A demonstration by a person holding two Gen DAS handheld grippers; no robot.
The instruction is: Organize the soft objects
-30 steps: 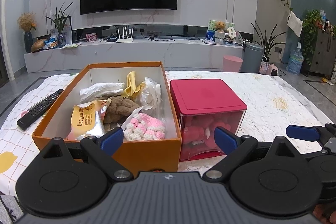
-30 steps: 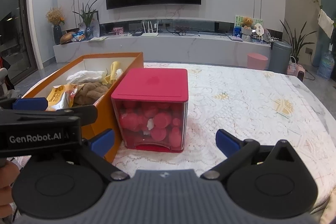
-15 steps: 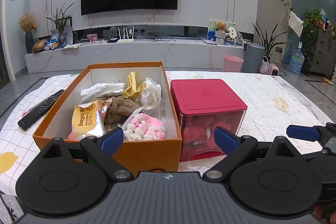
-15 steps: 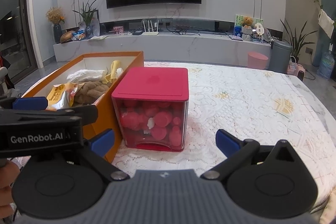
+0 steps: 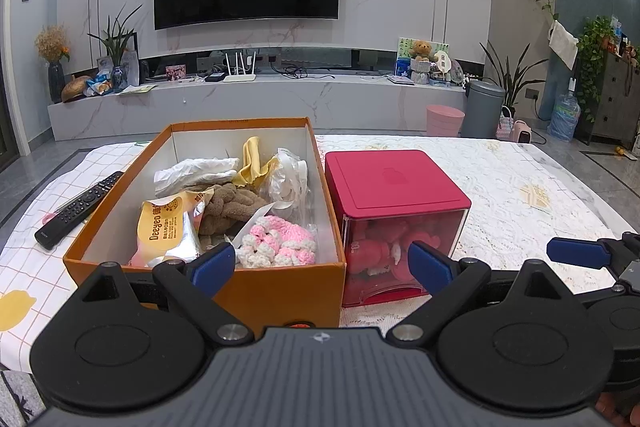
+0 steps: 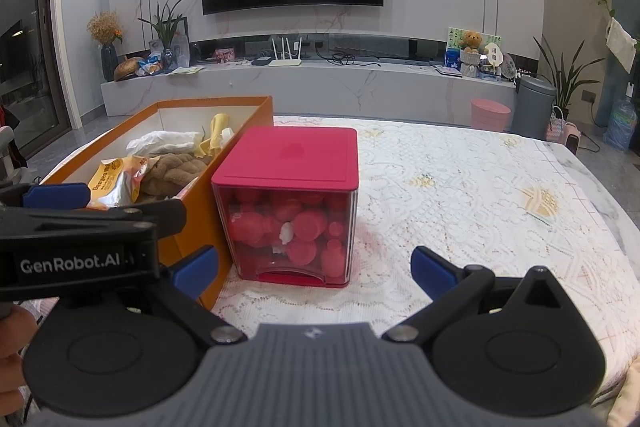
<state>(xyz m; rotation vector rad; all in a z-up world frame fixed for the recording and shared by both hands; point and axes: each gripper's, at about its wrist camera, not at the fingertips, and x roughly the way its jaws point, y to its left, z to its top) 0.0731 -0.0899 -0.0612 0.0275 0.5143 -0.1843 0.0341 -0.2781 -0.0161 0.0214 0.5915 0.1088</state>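
Orange cardboard box sits open near the front edge of the bench in the left wrist view, packed with soft stuff: pink-and-white knitted piece at the near end, brown plush mid-box, yellow "Deeyeo" tissue pack on the left side, white cloth and yellow cloth at the far end, clear plastic bag against the right wall. Red-lidded clear container stands just beside the box on its right, touching or nearly so, full of red round pieces. Black remote lies on the checked cloth near the left edge of the bench. Left gripper hangs in front of the box, jaws apart, nothing between them. Right gripper's blue tip pokes in at the right margin

Right wrist view: right gripper faces the red-lidded clear container, jaws apart and holding nothing. Orange cardboard box left of it, brown plush and tissue pack visible inside. Left gripper body with "GenRobot.AI" label crosses the left side, blue tip showing. Lace-covered bench spreads to the right
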